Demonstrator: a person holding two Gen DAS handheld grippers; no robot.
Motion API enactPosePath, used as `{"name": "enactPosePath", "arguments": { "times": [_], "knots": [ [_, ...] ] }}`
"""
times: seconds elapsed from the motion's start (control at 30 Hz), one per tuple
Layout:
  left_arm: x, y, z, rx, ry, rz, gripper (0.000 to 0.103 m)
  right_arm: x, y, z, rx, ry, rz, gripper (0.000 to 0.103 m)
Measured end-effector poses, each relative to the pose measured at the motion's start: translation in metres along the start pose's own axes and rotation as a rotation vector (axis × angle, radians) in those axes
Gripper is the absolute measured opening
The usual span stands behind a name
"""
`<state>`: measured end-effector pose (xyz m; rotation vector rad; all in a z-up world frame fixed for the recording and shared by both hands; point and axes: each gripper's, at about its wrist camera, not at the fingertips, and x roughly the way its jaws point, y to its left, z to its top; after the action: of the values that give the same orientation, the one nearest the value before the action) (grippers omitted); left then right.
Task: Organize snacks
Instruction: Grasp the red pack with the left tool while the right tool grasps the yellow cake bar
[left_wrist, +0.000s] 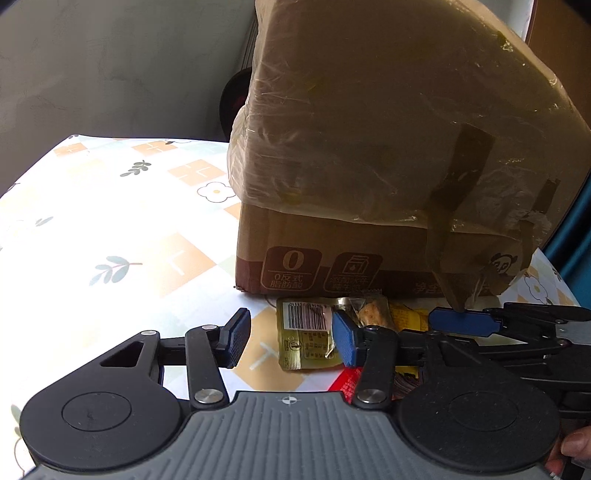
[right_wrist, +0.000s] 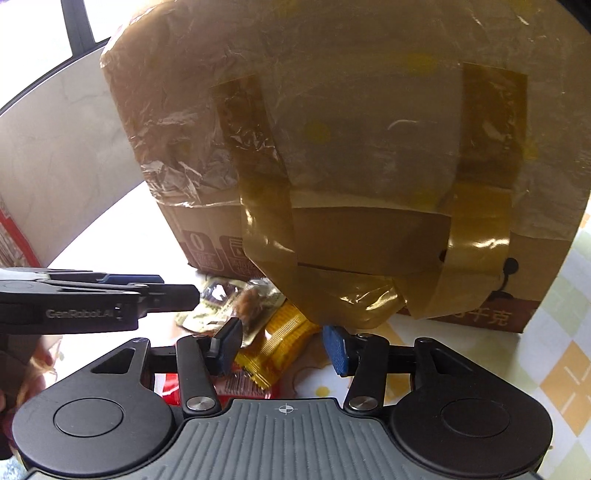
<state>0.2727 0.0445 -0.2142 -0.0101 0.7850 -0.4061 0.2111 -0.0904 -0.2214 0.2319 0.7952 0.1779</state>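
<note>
The snack packets (right_wrist: 258, 325) lie in a loose heap on the patterned tablecloth (left_wrist: 110, 229), against the foot of the taped cardboard box (left_wrist: 369, 147), probably so you can sort them from one spot. Your left gripper (left_wrist: 291, 338) hangs part open over the gold packet (left_wrist: 306, 332), pinching nothing. Your right gripper (right_wrist: 282, 349) straddles the yellow packet (right_wrist: 284, 332), pads apart and not pressing, seemingly lined up for a pick.

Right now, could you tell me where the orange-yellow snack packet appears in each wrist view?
Left wrist: orange-yellow snack packet right of centre, mostly hidden.
Right wrist: lower centre, between the tool's fingers.
Shared landmark: cardboard box just behind it.
</note>
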Motion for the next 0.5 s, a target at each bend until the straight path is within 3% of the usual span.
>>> {"name": "enactPosePath", "arguments": {
  "times": [0.1, 0.17, 0.23, 0.47, 0.5],
  "knots": [
    [0.009, -0.001, 0.003, -0.002, 0.01, -0.017, 0.052, 0.004, 0.0, 0.004, 0.028, -0.005, 0.002, 0.051],
    [0.015, -0.003, 0.003, 0.0, 0.031, -0.022, 0.042, 0.007, 0.0, 0.006, 0.028, -0.003, -0.002, 0.052],
    [0.016, -0.004, 0.001, 0.012, 0.035, -0.023, 0.039, 0.009, -0.001, 0.007, 0.022, -0.004, -0.001, 0.052],
    [0.002, -0.008, -0.013, 0.049, 0.041, -0.054, 0.039, 0.002, -0.008, -0.004, 0.025, 0.019, 0.035, 0.043],
    [0.0, -0.01, -0.016, 0.054, 0.041, -0.053, 0.039, 0.001, -0.007, -0.007, 0.013, 0.023, 0.027, 0.038]
  ]
}}
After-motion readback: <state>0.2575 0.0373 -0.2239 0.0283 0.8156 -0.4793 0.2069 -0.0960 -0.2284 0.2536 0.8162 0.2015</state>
